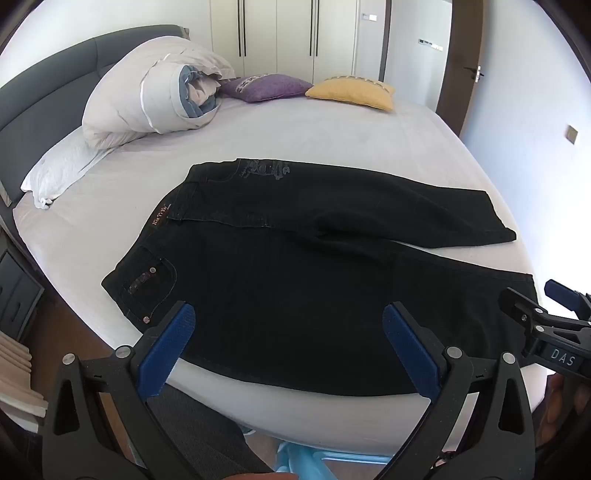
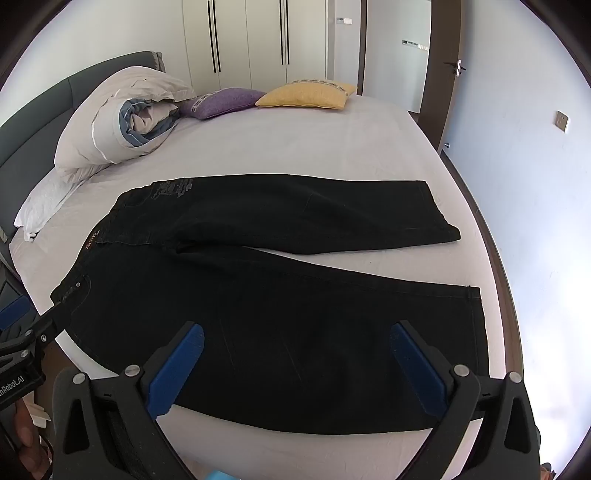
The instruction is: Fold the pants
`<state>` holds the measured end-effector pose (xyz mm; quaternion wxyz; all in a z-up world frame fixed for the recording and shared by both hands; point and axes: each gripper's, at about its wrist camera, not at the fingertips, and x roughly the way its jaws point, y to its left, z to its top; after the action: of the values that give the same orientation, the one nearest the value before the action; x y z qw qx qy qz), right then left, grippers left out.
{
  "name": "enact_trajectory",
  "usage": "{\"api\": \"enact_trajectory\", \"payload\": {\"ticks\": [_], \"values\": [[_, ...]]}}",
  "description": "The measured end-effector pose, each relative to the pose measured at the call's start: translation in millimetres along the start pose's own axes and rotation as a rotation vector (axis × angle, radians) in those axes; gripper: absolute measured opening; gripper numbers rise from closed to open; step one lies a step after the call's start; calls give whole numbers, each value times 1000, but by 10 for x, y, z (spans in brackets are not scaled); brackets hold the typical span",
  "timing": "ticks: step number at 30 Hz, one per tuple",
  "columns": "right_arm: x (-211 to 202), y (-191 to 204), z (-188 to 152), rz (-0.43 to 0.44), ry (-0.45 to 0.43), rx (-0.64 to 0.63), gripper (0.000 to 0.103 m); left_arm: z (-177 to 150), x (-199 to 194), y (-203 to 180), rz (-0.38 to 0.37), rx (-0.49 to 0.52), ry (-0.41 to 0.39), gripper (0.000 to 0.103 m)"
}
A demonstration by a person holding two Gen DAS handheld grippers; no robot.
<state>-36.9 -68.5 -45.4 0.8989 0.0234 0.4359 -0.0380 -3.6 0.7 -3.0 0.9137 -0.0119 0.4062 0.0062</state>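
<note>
Black pants [image 1: 295, 266] lie flat on the white bed [image 1: 295, 136], waistband to the left, both legs spread apart to the right; they also show in the right wrist view [image 2: 266, 306]. My left gripper [image 1: 290, 317] is open and empty, its blue pads above the near leg by the bed's front edge. My right gripper [image 2: 297, 336] is open and empty over the near leg, further right. The right gripper also shows at the right edge of the left wrist view [image 1: 546, 306]. The left gripper's tip shows in the right wrist view [image 2: 26, 325] beside the waistband corner.
A rolled duvet [image 1: 147, 96] and white pillow [image 1: 59, 166] sit at the headboard on the left. Purple cushion [image 1: 266, 86] and yellow cushion [image 1: 352, 92] lie at the far side. Wardrobes [image 1: 280, 33] and a door [image 1: 469, 66] stand behind.
</note>
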Motion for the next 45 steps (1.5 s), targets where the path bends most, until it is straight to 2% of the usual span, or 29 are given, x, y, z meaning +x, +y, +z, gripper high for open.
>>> {"api": "enact_trajectory", "payload": {"ticks": [19, 23, 25, 29, 31, 32, 33, 35, 37, 39, 41, 45], "values": [[28, 58, -45, 2, 4, 1, 103, 4, 51, 23, -77, -25, 23, 103], [28, 76, -47, 15, 4, -3, 103, 6, 122, 76, -149, -50, 56, 103], [34, 85, -21, 42, -3, -10, 103, -17, 187, 141, -199, -82, 88, 103], [72, 73, 139, 139, -28, -15, 103, -88, 339, 287, -254, -134, 110, 103], [141, 55, 259, 187, -27, -22, 103, -142, 380, 395, -242, -179, 49, 103], [184, 57, 321, 212, -23, -29, 103, -154, 407, 435, -222, -180, 44, 103], [245, 64, 392, 238, -18, -42, 103, -143, 493, 459, -185, -155, 84, 103], [362, 97, 528, 291, -19, -81, 103, -70, 688, 537, -112, -142, 180, 103], [467, 99, 668, 318, -33, -114, 103, 41, 878, 768, -77, -246, 210, 103], [629, 128, 850, 339, -44, -156, 103, 204, 1037, 942, -55, -293, 203, 103], [793, 142, 1030, 370, -53, -180, 103, 494, 1239, 1077, -22, -257, 180, 103], [1221, 181, 1476, 435, -45, -238, 103, 1183, 1578, 1287, -40, -161, 82, 103]]}}
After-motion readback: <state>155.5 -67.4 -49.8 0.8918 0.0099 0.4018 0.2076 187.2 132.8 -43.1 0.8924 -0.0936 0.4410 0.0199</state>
